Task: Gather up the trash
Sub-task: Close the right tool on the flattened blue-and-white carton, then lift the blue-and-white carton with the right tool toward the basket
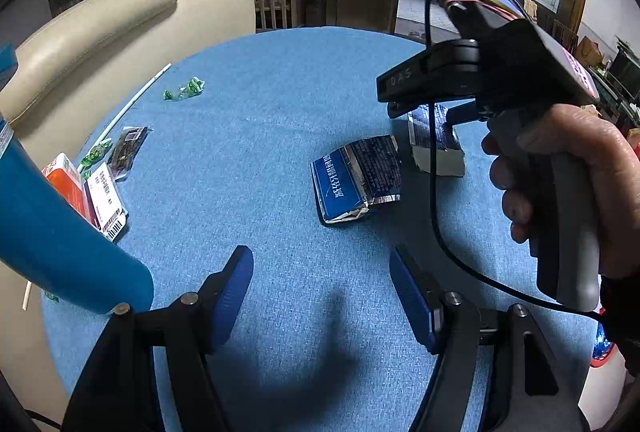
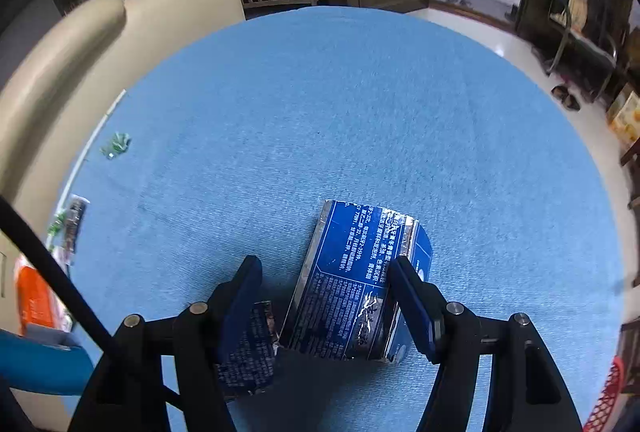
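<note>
Two torn blue carton pieces lie on the round blue table (image 1: 280,135). In the right wrist view the larger carton piece (image 2: 352,284) lies between the fingers of my open right gripper (image 2: 324,272); the smaller piece (image 2: 250,348) lies under the left finger. In the left wrist view my left gripper (image 1: 322,264) is open and empty above bare cloth; one carton piece (image 1: 356,177) lies ahead, the other piece (image 1: 434,139) sits below the right gripper's body (image 1: 492,71). A green wrapper (image 1: 184,89) lies far left.
At the table's left edge lie a dark wrapper (image 1: 128,145), green wrappers (image 1: 94,151), an orange and white box (image 1: 86,191) and a white stick (image 1: 132,103). A blue cylinder (image 1: 60,244) fills the left. A cream armchair (image 1: 100,31) stands behind.
</note>
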Available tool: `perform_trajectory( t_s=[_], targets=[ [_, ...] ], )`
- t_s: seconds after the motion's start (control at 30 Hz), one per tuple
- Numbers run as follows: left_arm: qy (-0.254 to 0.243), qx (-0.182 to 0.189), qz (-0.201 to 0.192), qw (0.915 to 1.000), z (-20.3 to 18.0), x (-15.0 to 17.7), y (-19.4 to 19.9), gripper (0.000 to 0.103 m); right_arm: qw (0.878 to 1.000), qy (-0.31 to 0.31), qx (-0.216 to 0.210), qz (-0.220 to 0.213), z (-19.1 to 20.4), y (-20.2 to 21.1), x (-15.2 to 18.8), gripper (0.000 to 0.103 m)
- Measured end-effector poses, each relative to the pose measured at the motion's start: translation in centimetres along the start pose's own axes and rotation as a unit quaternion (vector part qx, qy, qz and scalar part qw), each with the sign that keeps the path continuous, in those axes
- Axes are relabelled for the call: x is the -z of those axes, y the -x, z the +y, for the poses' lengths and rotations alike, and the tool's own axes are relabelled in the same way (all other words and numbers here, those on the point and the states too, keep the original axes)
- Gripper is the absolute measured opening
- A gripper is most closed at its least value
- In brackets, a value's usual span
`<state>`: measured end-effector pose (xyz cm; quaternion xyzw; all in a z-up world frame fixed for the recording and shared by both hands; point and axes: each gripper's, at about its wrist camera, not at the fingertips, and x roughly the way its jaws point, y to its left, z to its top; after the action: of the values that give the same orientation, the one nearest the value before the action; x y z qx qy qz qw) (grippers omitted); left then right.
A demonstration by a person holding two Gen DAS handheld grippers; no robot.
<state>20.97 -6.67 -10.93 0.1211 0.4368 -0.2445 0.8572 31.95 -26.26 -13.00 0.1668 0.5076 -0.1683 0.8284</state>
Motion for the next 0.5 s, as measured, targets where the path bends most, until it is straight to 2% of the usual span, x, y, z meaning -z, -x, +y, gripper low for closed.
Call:
perform_trajectory(
  t_s=[0.13,0.2,0.3,0.5],
  targets=[
    [0.002,0.001,-0.003,1.0000,0.2,0.1,0.3,0.071,0.999,0.013,0.038,-0.004,0.2,-0.2,0.2,0.070],
    [0.002,0.001,-0.003,1.0000,0.2,0.2,0.4,0.071,0.999,0.007,0.047,0.008,-0.4,-0.7,0.3,0.070],
    [0.003,0.001,-0.003,1.0000,0.3,0.2,0.3,0.071,0.999,-0.006,0.040,0.010,-1.4,-0.9,0.6,0.070],
    [0.000,0.000,-0.004,1.0000,0.3,0.2,0.5,0.071,0.999,0.006,0.034,0.006,-1.3,-1.1,0.9,0.070]
  ],
)
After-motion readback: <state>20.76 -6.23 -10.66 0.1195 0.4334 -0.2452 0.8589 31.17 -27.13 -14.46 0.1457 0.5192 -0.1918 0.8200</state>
